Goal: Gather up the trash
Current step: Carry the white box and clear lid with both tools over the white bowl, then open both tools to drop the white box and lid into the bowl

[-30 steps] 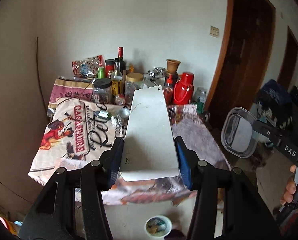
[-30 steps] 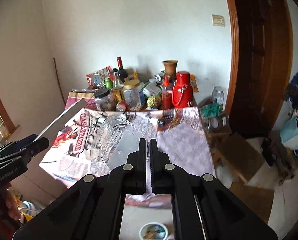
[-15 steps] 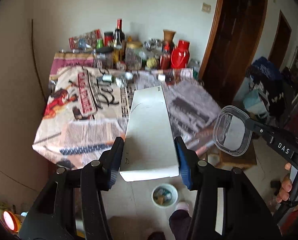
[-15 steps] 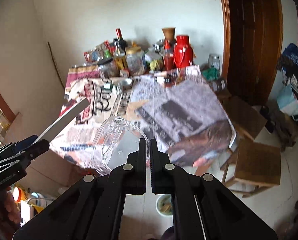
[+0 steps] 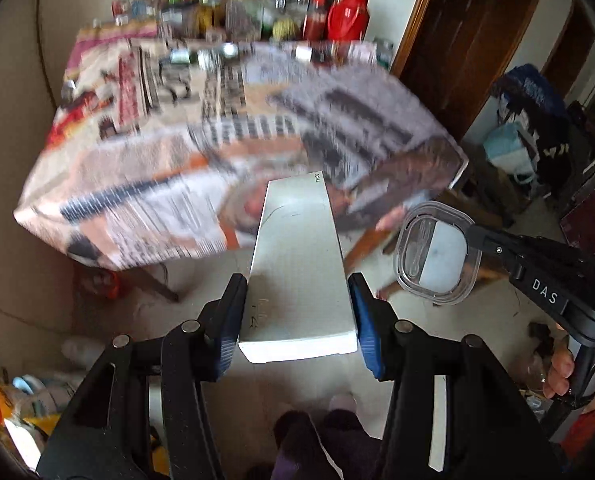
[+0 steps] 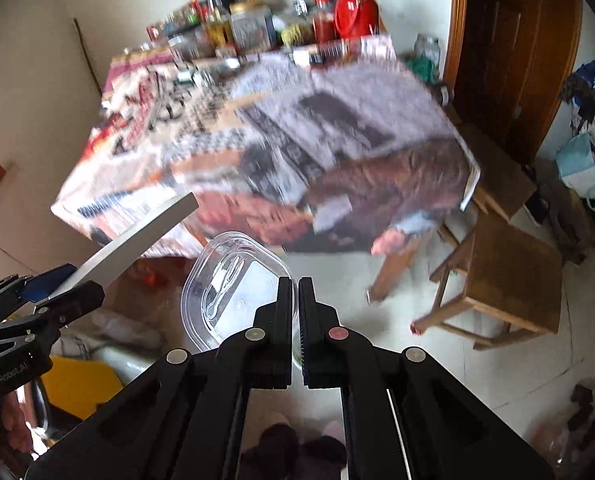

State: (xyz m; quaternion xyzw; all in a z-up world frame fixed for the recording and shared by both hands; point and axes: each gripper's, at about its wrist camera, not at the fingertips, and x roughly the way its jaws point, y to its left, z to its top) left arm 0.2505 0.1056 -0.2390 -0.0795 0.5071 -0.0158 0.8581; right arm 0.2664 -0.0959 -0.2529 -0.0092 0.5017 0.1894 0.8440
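Observation:
My left gripper [image 5: 297,312] is shut on a flat white box [image 5: 297,264], held out in the air away from the table. It also shows in the right wrist view [image 6: 41,296], with the white box [image 6: 137,240] jutting up to the right. My right gripper [image 6: 296,292] is shut on the rim of a clear plastic lid [image 6: 233,292] with a moulded spoon-and-fork shape. In the left wrist view the lid [image 5: 437,256] hangs at the right, gripped by the right gripper [image 5: 473,236].
A table under a newspaper-print cloth [image 5: 217,140] stands ahead, with bottles, jars and a red jug [image 5: 347,14] along its back edge. A wooden stool [image 6: 509,280] stands right of it, by a dark wooden door [image 6: 513,52]. Bags and clutter lie on the floor at lower left [image 6: 81,380].
Both grippers have pulled back and up from the table, still holding the white box and the clear lid. The views now tilt down toward the floor, and the table looks farther and blurred.

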